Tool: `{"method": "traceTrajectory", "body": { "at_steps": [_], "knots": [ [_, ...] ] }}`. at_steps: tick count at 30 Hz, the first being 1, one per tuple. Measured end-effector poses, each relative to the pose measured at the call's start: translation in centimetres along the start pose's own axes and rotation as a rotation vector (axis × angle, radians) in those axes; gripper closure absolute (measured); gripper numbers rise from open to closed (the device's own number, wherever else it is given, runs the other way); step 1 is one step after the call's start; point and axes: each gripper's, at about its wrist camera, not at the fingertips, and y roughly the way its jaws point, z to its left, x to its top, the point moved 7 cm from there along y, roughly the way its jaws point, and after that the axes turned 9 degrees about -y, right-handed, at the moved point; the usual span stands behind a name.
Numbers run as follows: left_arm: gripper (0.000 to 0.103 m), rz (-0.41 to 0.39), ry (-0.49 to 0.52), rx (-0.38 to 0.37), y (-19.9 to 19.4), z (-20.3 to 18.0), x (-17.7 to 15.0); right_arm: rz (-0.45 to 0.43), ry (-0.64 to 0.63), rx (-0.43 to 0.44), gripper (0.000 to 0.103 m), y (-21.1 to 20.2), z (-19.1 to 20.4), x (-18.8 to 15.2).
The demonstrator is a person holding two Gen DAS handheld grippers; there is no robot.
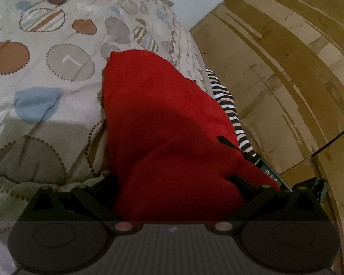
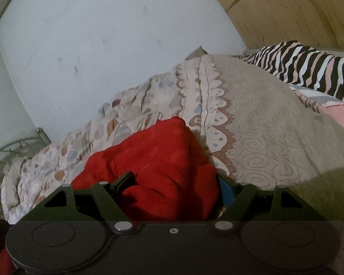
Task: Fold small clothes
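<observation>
A red garment (image 1: 162, 123) fills the middle of the left wrist view, draped over my left gripper (image 1: 176, 160) and lying on the patterned bedspread (image 1: 57, 68). The cloth covers the fingers, so only a black fingertip (image 1: 224, 140) pokes out at the right. The same red garment (image 2: 158, 167) is bunched between the fingers of my right gripper (image 2: 172, 178), which holds it above the bedspread (image 2: 263, 126). Its left finger (image 2: 126, 178) presses into the cloth. The right finger is mostly hidden.
A zebra-striped cloth (image 1: 227, 105) lies along the bed's right edge; it also shows in the right wrist view (image 2: 309, 66). A white wall (image 2: 103, 45) stands behind the bed. Wooden panelling (image 1: 286, 68) is at the right. A wire basket (image 2: 9, 158) sits low left.
</observation>
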Motion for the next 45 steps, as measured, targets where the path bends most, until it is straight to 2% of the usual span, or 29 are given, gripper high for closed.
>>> {"method": "traceTrajectory", "body": {
  "at_steps": [4,6,9,12,15,20,23,25,29,31,35,38,43,45],
  "knots": [
    [0.004,0.0,0.002,-0.015,-0.1,0.0,-0.1,0.014,-0.004,0.005,0.039,-0.5,0.9,-0.2],
    [0.015,-0.02,0.002,-0.023,-0.7,-0.4,-0.1,0.014,-0.003,0.008,0.049,-1.0,1.4,-0.2],
    [0.025,-0.024,0.104,0.003,-1.9,-2.1,0.5,-0.014,-0.053,0.017,0.058,-1.9,3.2,0.6],
    [0.031,-0.027,0.199,0.02,-3.4,-3.6,1.5,-0.061,-0.1,0.063,0.06,-2.9,5.7,2.0],
    [0.032,-0.073,0.3,0.075,-5.2,-4.8,2.5,-0.107,-0.135,0.099,0.061,-3.2,8.2,3.4],
    [0.032,-0.18,0.418,0.216,-9.3,-4.7,4.2,-0.179,-0.088,0.204,0.062,-1.6,12.1,4.8],
    [0.032,-0.225,0.446,0.304,-11.7,-3.5,5.0,-0.196,-0.061,0.263,0.063,0.4,15.0,4.8],
    [0.032,-0.229,0.43,0.353,-12.8,-1.9,5.4,-0.184,-0.056,0.286,0.063,1.9,16.9,4.2],
    [0.03,-0.161,0.346,0.428,-12.7,2.4,4.8,-0.081,-0.043,0.273,0.063,5.1,18.8,1.7],
    [0.025,-0.173,0.327,0.435,-12.7,3.6,4.1,-0.02,-0.063,0.235,0.063,6.6,18.8,0.0],
    [0.015,-0.209,0.387,0.481,-11.9,3.3,2.9,0.026,-0.08,0.128,0.056,7.2,16.7,-2.3],
    [0.011,-0.214,0.421,0.519,-11.0,3.0,2.3,0.055,-0.023,0.096,0.044,7.0,15.2,-3.0],
    [0.005,-0.249,0.353,0.519,-12.2,3.4,2.8,0.04,-0.061,0.078,0.04,5.5,15.4,-2.8],
    [0.002,-0.263,0.334,0.533,-12.6,3.6,3.0,0.032,-0.077,0.081,0.032,4.7,15.6,-2.3]
  ]
}}
